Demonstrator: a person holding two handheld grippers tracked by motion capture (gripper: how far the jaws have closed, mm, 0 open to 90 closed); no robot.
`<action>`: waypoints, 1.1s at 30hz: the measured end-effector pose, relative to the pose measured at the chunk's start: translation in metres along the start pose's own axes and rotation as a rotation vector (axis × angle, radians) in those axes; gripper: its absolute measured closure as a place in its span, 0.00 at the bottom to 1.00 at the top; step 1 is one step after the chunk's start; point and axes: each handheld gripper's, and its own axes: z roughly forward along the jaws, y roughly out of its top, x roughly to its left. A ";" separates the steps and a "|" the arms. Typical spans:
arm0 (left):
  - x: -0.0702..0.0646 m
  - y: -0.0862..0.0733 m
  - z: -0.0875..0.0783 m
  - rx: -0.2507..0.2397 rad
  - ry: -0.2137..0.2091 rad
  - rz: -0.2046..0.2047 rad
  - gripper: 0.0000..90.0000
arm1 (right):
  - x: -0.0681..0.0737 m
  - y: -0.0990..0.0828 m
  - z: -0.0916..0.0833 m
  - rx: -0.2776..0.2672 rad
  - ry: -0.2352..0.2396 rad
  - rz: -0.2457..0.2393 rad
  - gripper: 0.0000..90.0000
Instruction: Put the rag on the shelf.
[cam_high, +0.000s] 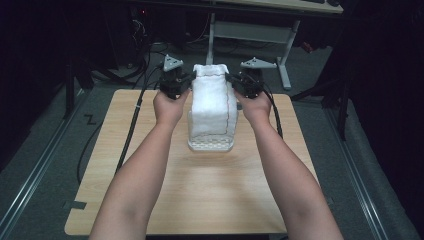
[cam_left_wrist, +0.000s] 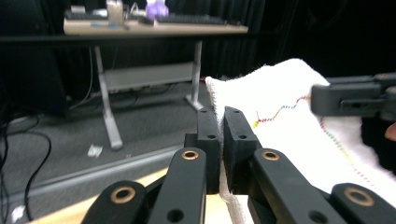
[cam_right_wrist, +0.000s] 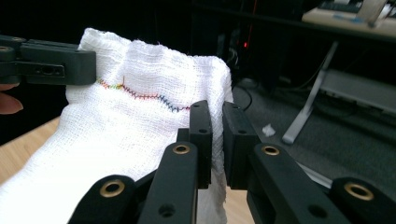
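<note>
Both forearms are reaching over the worktop (cam_high: 210, 200); each hand-held gripper, left (cam_high: 175, 82) and right (cam_high: 248, 82), is pinching the white cloth's (cam_high: 212, 102) edge, probably spreading it; keep tension even.

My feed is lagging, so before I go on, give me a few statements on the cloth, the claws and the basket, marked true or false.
1. Both claws pinch the white cloth. True: left claw and right claw each clamp an edge.
2. The cloth lies flat on the table. False: it is held up, draping down.
3. A white basket sits under the cloth. True.
4. The cloth's stitching is plain black. False: it is multicoloured.
</note>
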 end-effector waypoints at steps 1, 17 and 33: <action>0.001 -0.003 0.003 0.014 -0.002 -0.004 0.96 | -0.001 -0.002 0.003 0.016 0.000 -0.001 0.93; 0.021 -0.038 0.003 0.101 -0.036 -0.112 0.73 | -0.016 -0.025 0.019 0.132 0.044 0.076 0.79; 0.018 -0.052 -0.031 0.079 -0.010 -0.090 0.72 | -0.019 -0.050 -0.017 0.137 -0.011 0.053 0.77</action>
